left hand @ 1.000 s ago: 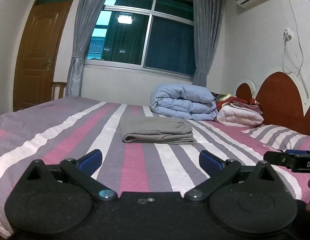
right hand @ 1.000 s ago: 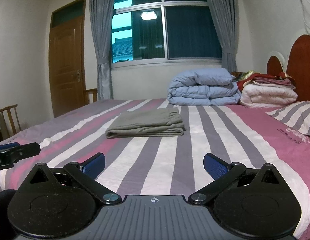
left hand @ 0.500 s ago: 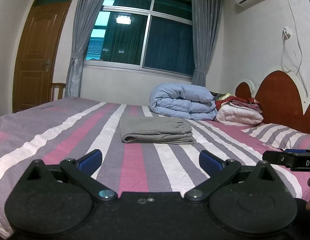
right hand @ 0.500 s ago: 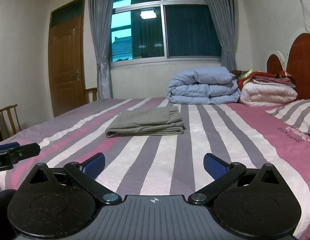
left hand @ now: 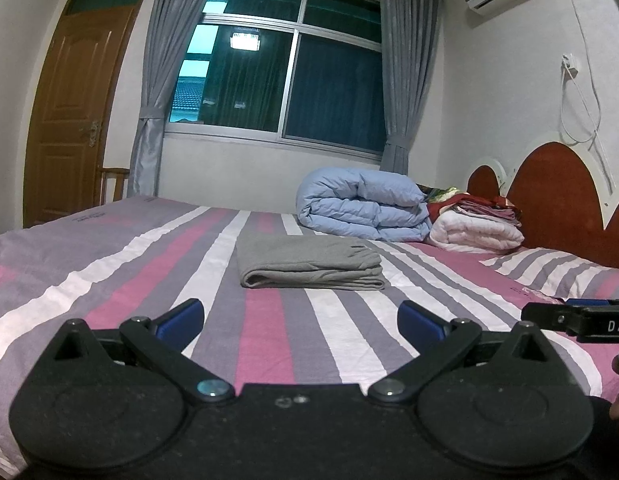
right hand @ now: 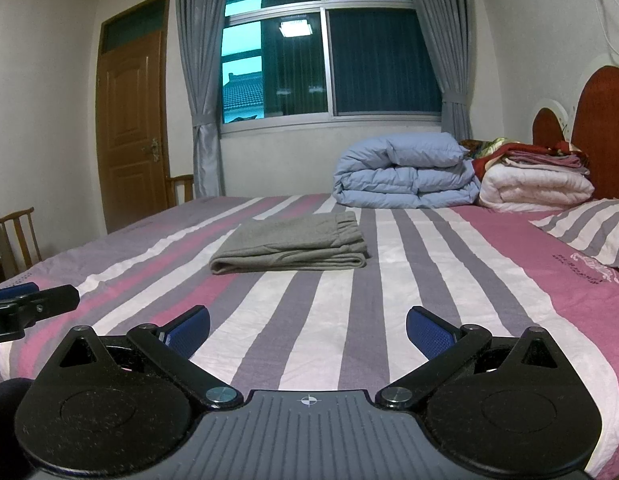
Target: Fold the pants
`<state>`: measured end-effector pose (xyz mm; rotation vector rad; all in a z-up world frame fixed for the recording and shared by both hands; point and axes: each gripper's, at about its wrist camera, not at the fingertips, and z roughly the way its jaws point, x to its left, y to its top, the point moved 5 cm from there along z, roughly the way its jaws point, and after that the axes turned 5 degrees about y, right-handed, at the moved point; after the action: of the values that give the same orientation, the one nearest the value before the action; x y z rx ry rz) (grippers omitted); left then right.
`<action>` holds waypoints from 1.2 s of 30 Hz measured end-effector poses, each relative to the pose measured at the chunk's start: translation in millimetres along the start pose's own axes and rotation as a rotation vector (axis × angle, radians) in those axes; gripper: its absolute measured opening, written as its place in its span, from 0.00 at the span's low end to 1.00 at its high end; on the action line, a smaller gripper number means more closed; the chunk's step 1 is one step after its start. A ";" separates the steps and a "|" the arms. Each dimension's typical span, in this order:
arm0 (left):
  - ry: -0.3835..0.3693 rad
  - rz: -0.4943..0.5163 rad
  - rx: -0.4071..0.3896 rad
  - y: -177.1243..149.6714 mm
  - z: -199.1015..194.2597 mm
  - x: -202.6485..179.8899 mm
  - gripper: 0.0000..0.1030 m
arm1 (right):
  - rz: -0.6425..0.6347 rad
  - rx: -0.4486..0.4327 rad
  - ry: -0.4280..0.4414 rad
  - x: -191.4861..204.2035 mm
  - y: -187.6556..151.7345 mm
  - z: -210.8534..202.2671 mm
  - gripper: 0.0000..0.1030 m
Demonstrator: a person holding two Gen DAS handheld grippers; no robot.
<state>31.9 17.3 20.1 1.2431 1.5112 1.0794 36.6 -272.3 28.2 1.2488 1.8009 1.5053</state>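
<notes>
The grey pants (left hand: 309, 261) lie folded in a flat rectangular stack on the striped bed, also in the right wrist view (right hand: 293, 245). My left gripper (left hand: 300, 321) is open and empty, held near the bed's front edge, well short of the pants. My right gripper (right hand: 308, 329) is open and empty too, likewise back from the pants. Each gripper's tip shows in the other's view: the right one (left hand: 577, 317) at the right edge, the left one (right hand: 29, 303) at the left edge.
A folded blue duvet (left hand: 361, 209) and a white quilt with red cloths (left hand: 475, 228) are stacked behind the pants by the headboard (left hand: 557, 196). A striped pillow (right hand: 589, 228) lies at the right. A wooden chair (right hand: 17, 236) stands left of the bed.
Both grippers have barely moved, staying open and level. The pants lie as before.
</notes>
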 end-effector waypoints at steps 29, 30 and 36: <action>-0.009 0.009 -0.012 2.7 0.6 0.2 0.94 | -0.001 0.003 0.001 0.2 0.7 -1.1 1.00; -0.008 0.009 -0.013 2.8 0.8 0.2 0.94 | -0.001 0.003 0.000 0.2 -0.3 -1.1 1.00; 0.004 0.002 -0.029 3.0 -0.3 6.2 0.92 | -0.001 0.003 0.001 -0.1 -0.3 -1.4 1.00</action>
<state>31.5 23.7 22.4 1.2235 1.4926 1.1015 35.3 -273.1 28.3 1.2490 1.8044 1.5035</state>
